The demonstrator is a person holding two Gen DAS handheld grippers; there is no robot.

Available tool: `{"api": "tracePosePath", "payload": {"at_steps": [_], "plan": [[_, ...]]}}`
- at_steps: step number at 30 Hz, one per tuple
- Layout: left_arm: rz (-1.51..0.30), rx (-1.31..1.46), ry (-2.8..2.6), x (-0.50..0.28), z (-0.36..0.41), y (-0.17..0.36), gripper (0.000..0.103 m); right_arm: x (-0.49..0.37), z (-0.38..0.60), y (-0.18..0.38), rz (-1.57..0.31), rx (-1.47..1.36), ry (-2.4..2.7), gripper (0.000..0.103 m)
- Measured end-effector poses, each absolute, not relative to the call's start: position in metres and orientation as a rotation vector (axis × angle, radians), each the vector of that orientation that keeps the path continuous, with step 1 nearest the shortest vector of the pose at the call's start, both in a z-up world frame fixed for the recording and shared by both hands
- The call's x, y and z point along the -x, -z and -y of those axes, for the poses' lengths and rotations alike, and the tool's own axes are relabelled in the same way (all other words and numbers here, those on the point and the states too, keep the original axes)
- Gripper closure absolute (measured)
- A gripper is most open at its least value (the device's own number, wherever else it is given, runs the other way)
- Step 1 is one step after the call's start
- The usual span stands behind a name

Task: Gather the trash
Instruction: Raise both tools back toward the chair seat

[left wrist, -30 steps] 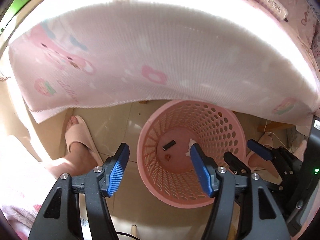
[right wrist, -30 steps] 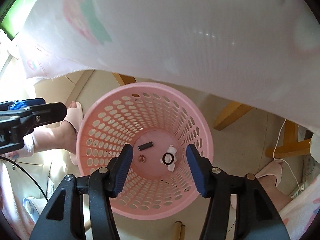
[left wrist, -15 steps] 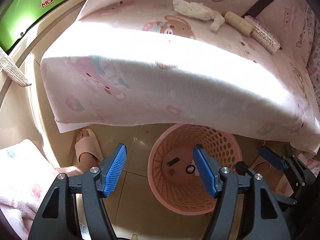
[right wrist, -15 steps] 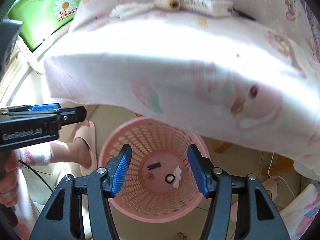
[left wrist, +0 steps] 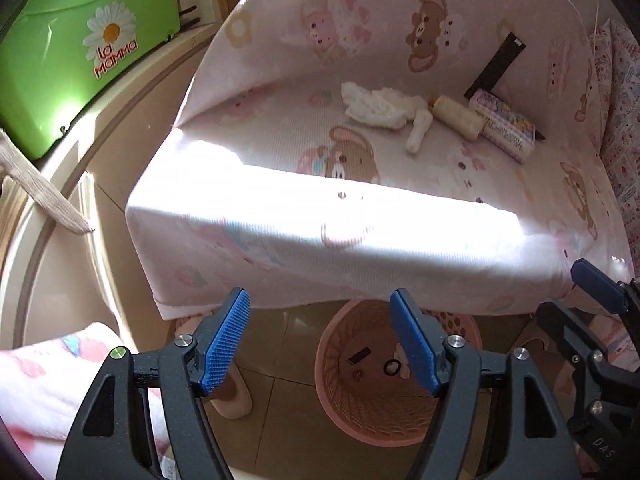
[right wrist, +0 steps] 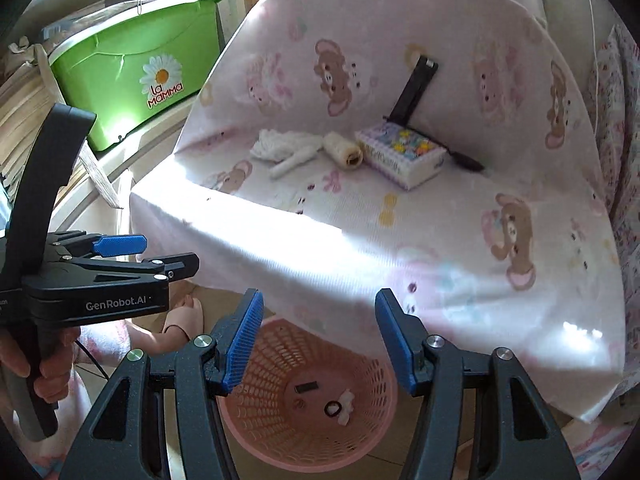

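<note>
A pink slotted basket (left wrist: 360,420) (right wrist: 256,428) stands on the floor under the edge of a pink bear-print cloth. In it lie a small black piece, a black ring and a white scrap. On the cloth-covered seat lie a crumpled white tissue (left wrist: 380,106) (right wrist: 280,144), a cream roll (left wrist: 458,118) (right wrist: 344,150), a printed tissue pack (left wrist: 504,126) (right wrist: 402,152) and a black strip (left wrist: 498,68) (right wrist: 414,94). My left gripper (left wrist: 318,304) hangs above the basket, its jaws opening with nothing between them. My right gripper (right wrist: 320,304) is open and empty beside it.
A green lidded bin (left wrist: 80,48) (right wrist: 136,68) sits at the back left on a ledge. A person's foot in a beige slipper (left wrist: 232,396) stands left of the basket. A hand (right wrist: 48,368) holds the left gripper's handle. The bear-print cloth (left wrist: 400,232) overhangs the basket.
Both grippers have risen away from the basket, which now looks smaller. The seat top with tissue, roll and pack has come into view. The left jaws stand a little wider.
</note>
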State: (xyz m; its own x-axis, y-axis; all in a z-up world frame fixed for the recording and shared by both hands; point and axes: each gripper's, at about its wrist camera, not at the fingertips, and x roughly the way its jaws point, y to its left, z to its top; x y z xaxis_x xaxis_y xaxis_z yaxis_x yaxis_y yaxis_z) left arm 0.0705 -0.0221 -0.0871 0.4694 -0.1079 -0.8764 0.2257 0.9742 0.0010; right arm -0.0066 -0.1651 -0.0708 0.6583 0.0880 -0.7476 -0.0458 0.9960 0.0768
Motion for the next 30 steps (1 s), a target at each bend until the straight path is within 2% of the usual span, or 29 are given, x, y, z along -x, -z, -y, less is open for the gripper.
{"api": "tracePosePath", "payload": {"at_steps": [3, 7, 12, 15, 18, 21, 25, 30], "plan": [[-1.045, -0.152, 0.223, -0.082, 0.023, 0.066, 0.031, -0.001, 0.178, 0.046, -0.803, -0.015, -0.07, 0.042], [-0.986, -0.221, 0.227, -0.097, 0.023, 0.04, 0.022, -0.019, 0.201, 0.018, -0.761, -0.011, -0.052, 0.041], [-1.0, -0.217, 0.269, -0.134, 0.019, 0.03, 0.022, -0.039, 0.228, -0.005, -0.74, -0.012, -0.069, 0.038], [-1.008, -0.169, 0.276, -0.154, 0.012, 0.035, 0.02, -0.043, 0.24, -0.007, -0.725, 0.023, -0.031, 0.037], [-1.001, -0.174, 0.283, -0.164, 0.015, 0.045, 0.018, -0.039, 0.255, 0.001, -0.7, -0.015, 0.015, 0.027], [-0.97, -0.135, 0.241, -0.168, 0.013, 0.058, 0.018, -0.05, 0.255, 0.015, -0.74, 0.002, 0.038, 0.027], [-1.015, -0.059, 0.281, -0.174, 0.016, 0.068, 0.018, -0.068, 0.246, 0.017, -0.744, -0.033, -0.028, 0.027], [-0.921, -0.18, 0.248, -0.169, 0.037, 0.068, 0.018, -0.083, 0.239, 0.03, -0.785, -0.087, -0.035, 0.027]]}}
